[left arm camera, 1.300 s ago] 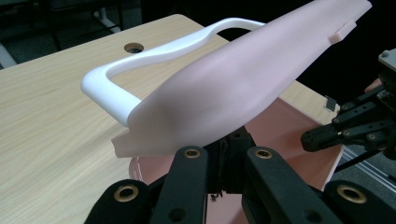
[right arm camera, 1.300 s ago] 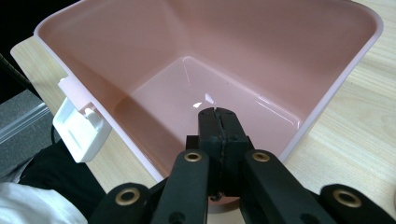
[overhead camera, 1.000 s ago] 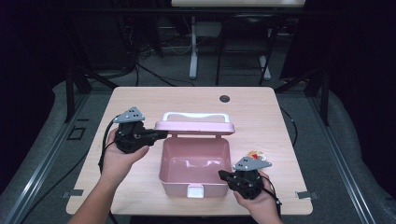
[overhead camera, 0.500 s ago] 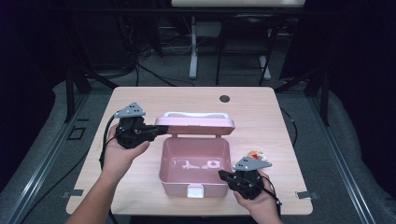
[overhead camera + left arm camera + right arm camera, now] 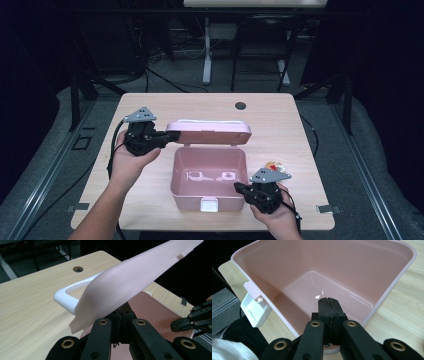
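While its lid (image 5: 209,133) stands raised at twelve o'clock, the pink box (image 5: 208,198) lies open, glossy inside. Left gripper (image 5: 167,138) is closed beneath the lid's edge; right gripper (image 5: 239,187) is closed, empty, at the box's four o'clock corner.

Light wood worktop (image 5: 150,200), round cable hole (image 5: 241,105) far centre. Small red-yellow item (image 5: 273,165) near right. White desk leg (image 5: 206,50) and black cables (image 5: 165,80) on grey floor beyond.

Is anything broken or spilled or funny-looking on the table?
Nothing looks broken or spilled. The pink box sits straight on the table, its lid swung open and pushed up from below by the shut left gripper. The shut right gripper rests at the box's near right corner. A small colourful thing lies beside it, too small to identify.
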`<state>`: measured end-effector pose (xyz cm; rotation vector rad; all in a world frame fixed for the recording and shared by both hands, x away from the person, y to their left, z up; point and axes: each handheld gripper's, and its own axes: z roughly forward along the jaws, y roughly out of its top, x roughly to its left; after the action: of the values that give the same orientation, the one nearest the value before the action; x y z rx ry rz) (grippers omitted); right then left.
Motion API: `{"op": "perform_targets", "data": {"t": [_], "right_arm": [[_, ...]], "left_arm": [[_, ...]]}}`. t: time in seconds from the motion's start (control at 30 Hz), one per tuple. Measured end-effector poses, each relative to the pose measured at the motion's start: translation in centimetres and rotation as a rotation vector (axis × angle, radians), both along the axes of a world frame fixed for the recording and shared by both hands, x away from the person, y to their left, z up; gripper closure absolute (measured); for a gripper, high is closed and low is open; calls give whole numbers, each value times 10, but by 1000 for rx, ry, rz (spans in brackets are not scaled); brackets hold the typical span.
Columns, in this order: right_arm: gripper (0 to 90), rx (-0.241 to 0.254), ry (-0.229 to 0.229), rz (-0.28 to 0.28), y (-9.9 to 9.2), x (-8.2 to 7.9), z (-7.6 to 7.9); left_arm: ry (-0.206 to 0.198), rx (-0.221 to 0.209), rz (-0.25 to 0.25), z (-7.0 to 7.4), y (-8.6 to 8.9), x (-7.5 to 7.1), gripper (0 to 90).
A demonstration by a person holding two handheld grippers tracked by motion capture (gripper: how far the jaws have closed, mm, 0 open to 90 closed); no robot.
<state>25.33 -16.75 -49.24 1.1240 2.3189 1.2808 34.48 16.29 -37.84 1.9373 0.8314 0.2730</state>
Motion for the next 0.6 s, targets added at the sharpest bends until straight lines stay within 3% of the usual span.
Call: {"op": "perform_targets", "data": {"t": [0.6], "right_arm": [[900,0,-1,1,0,0,0]], "left_arm": [[2,5,26,4,5,7,894]]}}
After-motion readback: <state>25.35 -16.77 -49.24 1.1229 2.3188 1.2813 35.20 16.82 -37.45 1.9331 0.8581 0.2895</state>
